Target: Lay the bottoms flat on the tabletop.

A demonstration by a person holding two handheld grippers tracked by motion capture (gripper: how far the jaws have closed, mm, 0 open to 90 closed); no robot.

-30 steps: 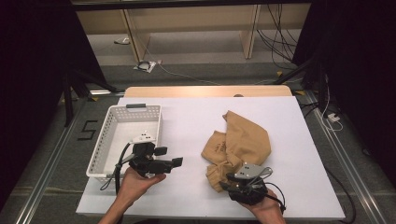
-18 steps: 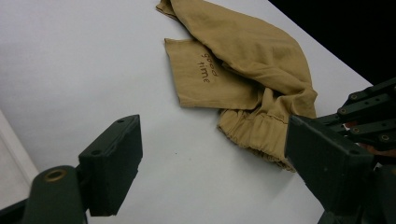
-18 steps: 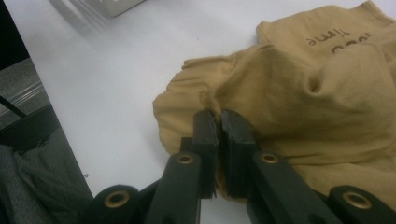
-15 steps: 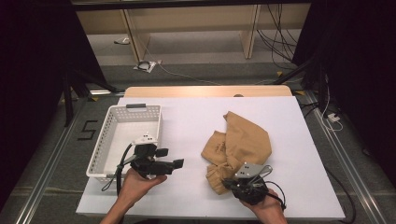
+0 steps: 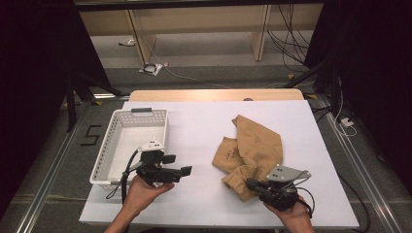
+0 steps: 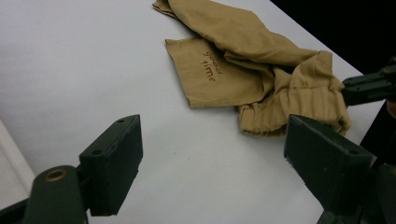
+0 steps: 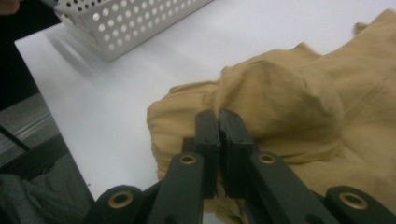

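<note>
A crumpled tan garment (image 5: 257, 145) printed with "good time" (image 6: 210, 65) lies on the white table (image 5: 204, 126), right of centre. My right gripper (image 5: 250, 184) is at the garment's near elasticated edge. In the right gripper view its jaws (image 7: 218, 116) are pressed together, pinching a fold of the tan cloth (image 7: 289, 93), which humps up just beyond the tips. My left gripper (image 5: 186, 171) hovers left of the garment, pointing toward it. Its jaws (image 6: 210, 149) stand wide open with nothing between them.
A white perforated basket (image 5: 141, 112) sits at the table's left side, just behind the left hand, and its corner shows in the right gripper view (image 7: 140, 18). The table's near edge is close under both hands. Shelving and cables stand beyond the far edge.
The right gripper has closed onto the garment's near edge and risen slightly, bunching the cloth. The left gripper has stayed where it was.
</note>
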